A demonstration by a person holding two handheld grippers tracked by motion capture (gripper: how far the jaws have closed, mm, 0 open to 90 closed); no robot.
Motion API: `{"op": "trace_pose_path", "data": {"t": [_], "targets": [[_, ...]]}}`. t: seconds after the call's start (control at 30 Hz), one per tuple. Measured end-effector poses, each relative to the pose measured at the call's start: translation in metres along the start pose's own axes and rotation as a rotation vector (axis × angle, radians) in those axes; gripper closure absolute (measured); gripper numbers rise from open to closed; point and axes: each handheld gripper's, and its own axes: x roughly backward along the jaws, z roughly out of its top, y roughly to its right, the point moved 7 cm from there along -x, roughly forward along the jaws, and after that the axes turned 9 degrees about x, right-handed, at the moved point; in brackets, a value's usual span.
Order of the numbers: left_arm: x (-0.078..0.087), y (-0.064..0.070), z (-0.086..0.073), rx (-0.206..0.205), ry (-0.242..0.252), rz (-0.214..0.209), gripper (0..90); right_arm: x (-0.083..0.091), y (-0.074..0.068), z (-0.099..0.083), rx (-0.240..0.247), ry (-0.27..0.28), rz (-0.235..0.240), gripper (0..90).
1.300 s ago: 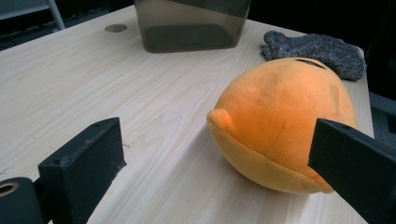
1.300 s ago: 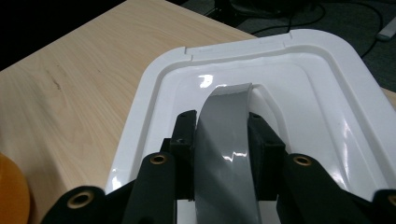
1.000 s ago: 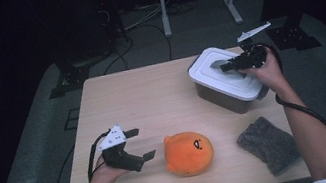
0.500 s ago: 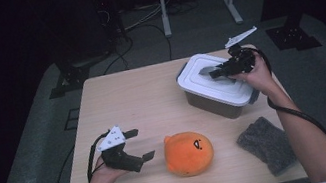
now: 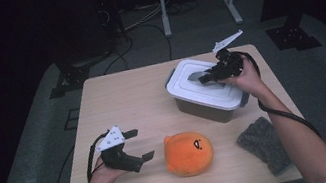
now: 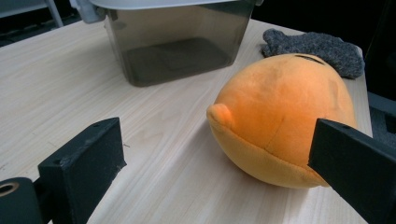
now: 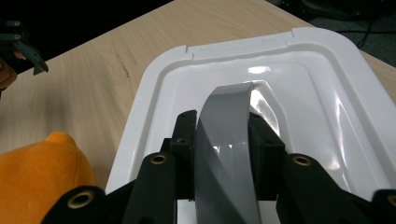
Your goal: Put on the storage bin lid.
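- Right now the right gripper [image 5: 205, 78] sits right of centre in the high view, jaws clamped on the grey handle [image 7: 224, 140] of the white lid [image 5: 201, 90].
- The lid rests on the smoky box [image 6: 173, 46], and the box looks tilted, one side raised off the table [image 5: 122, 103].
- Judgement: the step is moving the box by its handle. Keep the clamp square on the strap; lift slowly so the lid does not pop off.
- The left gripper [image 5: 135, 147], lower left, hangs with jaws wide apart, holding nothing, just beside the orange plush [image 5: 188, 153].
- A grey cloth [image 5: 264, 142] lies lower right; steer clear of it.
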Motion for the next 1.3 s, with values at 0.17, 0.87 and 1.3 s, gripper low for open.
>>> {"op": "trace_pose_path", "data": {"t": [0.17,0.87,1.3], "targets": [[0.0,-0.002,-0.001,0.003,-0.005,0.004,2.8,-0.008,-0.006,0.005,0.016,-0.006,0.018,67.0],[0.0,-0.004,-0.004,0.013,-0.007,0.005,2.8,-0.04,-0.032,0.027,0.078,-0.035,0.1,67.0],[-0.001,-0.004,-0.004,0.015,-0.008,0.0,2.8,-0.054,-0.043,0.037,0.101,-0.046,0.138,67.0]]}}
